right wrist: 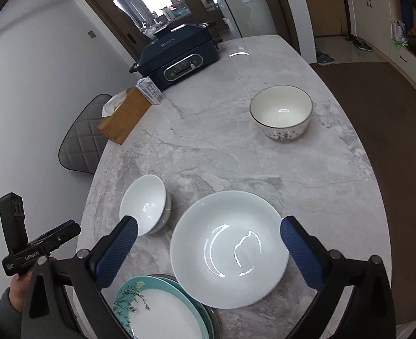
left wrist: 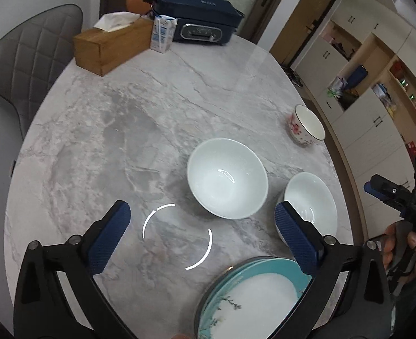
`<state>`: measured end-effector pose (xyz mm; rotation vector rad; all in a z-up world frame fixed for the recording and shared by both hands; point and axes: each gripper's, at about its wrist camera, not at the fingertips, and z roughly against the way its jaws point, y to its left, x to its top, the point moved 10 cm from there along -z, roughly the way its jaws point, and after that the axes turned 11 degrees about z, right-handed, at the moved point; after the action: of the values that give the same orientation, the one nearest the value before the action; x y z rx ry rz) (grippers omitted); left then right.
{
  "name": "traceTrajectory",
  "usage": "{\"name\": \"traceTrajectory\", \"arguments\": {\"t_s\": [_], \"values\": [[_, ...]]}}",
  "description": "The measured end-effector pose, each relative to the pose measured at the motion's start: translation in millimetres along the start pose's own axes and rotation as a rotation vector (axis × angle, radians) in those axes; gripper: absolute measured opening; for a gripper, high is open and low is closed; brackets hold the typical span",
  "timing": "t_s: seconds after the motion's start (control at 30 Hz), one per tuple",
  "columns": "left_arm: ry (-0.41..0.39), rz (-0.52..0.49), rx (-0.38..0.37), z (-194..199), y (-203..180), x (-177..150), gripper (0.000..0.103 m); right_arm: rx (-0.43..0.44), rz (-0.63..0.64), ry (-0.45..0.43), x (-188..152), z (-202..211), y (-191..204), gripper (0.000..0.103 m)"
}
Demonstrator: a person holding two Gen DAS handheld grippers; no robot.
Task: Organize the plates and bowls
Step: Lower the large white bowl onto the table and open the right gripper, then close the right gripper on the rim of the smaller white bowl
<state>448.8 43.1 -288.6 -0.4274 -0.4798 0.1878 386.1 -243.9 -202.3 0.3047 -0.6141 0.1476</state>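
My left tongs (left wrist: 202, 226) are spread wide, holding nothing, above bare marble table (left wrist: 109, 141). My right tongs (right wrist: 209, 243) are also spread and unladen, straddling the large white bowl (right wrist: 229, 248) from above; I cannot tell whether they touch it. That bowl is empty. Just beside it sit a smaller empty white bowl (right wrist: 144, 204) and a stack of teal-rimmed floral plates (right wrist: 162, 310) at the near edge. A floral bowl (right wrist: 281, 111) with a dark rim stands well apart, empty too.
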Motion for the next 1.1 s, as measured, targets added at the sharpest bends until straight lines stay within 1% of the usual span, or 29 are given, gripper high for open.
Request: {"name": "traceTrajectory", "arguments": {"t_s": [0.07, 0.13, 0.23, 0.3, 0.37, 0.4, 0.43, 0.5, 0.63, 0.7, 0.77, 0.8, 0.83, 0.87, 0.9, 0.93, 0.97, 1.0, 1.03, 1.07, 1.1], "values": [[-0.008, 0.005, 0.017, 2.3, 13.0, 6.2, 0.103, 0.006, 0.022, -0.004, 9.5, -5.2, 11.8, 0.103], [-0.018, 0.015, 0.015, 1.5, 21.3, 10.7, 0.103, 0.023, 0.035, 0.006, 14.0, -12.8, 23.0, 0.103], [0.009, 0.047, -0.017, -8.5, 26.8, 13.4, 0.103, 0.056, 0.059, 0.03, 22.4, -28.9, 42.2, 0.103], [0.054, 0.071, -0.016, -27.5, 25.0, 12.0, 0.103, 0.061, 0.08, 0.036, 28.5, -39.4, 54.4, 0.103], [0.127, 0.097, -0.006, -49.9, 30.3, 8.5, 0.103, 0.053, 0.099, 0.057, 35.0, -55.5, 65.3, 0.103], [0.147, 0.106, 0.0, -57.8, 31.7, 7.7, 0.103, 0.059, 0.107, 0.07, 36.3, -63.7, 70.5, 0.102], [0.16, 0.104, 0.005, -66.4, 32.9, 9.2, 0.103, 0.063, 0.118, 0.095, 36.9, -73.6, 76.0, 0.1], [0.177, 0.084, 0.008, -82.0, 32.5, 9.2, 0.102, 0.045, 0.151, 0.16, 35.0, -95.3, 84.7, 0.093], [0.197, 0.037, 0.042, -106.8, 31.1, 11.1, 0.102, 0.008, 0.196, 0.259, 26.8, -131.3, 87.3, 0.079], [0.208, 0.031, 0.055, -117.0, 32.5, 11.7, 0.102, 0.003, 0.195, 0.298, 21.9, -144.1, 85.0, 0.078], [0.224, 0.025, 0.07, -126.7, 35.0, 11.0, 0.1, -0.002, 0.202, 0.341, 15.3, -155.0, 83.3, 0.073], [0.235, 0.02, 0.08, -131.1, 36.4, 9.7, 0.094, -0.004, 0.207, 0.355, 13.7, -158.8, 83.2, 0.072], [0.243, 0.018, 0.086, -135.0, 38.0, 8.7, 0.09, -0.003, 0.214, 0.372, 10.8, -163.5, 83.3, 0.068], [0.254, 0.017, 0.087, -139.0, 38.7, 6.7, 0.077, -0.006, 0.22, 0.387, 8.2, -167.7, 82.8, 0.063], [0.263, 0.018, 0.089, -143.7, 40.4, 5.4, 0.059, -0.01, 0.221, 0.399, 6.5, -171.0, 82.6, 0.06], [0.274, 0.024, 0.085, -147.8, 41.0, 3.4, 0.051, -0.007, 0.223, 0.412, 4.4, -174.6, 82.5, 0.052], [0.281, 0.033, 0.069, -150.4, 39.8, 2.2, 0.045, -0.005, 0.225, 0.425, 1.2, -178.3, 82.5, 0.047], [0.283, 0.03, 0.064, -152.6, 38.2, 1.2, 0.04, -0.008, 0.229, 0.437, -0.7, -180.7, 82.0, 0.044], [0.283, 0.022, 0.064, -154.3, 36.2, 1.0, 0.036, -0.007, 0.23, 0.451, -4.2, -183.6, 81.9, 0.039], [0.288, 0.014, 0.061, -155.7, 33.8, -0.3, 0.03, -0.002, 0.228, 0.459, -6.5, -185.2, 82.1, 0.033], [0.293, 0.009, 0.058, -157.2, 31.4, -1.3, 0.03, 0.003, 0.228, 0.467, -8.4, -187.0, 82.7, 0.03]]}}
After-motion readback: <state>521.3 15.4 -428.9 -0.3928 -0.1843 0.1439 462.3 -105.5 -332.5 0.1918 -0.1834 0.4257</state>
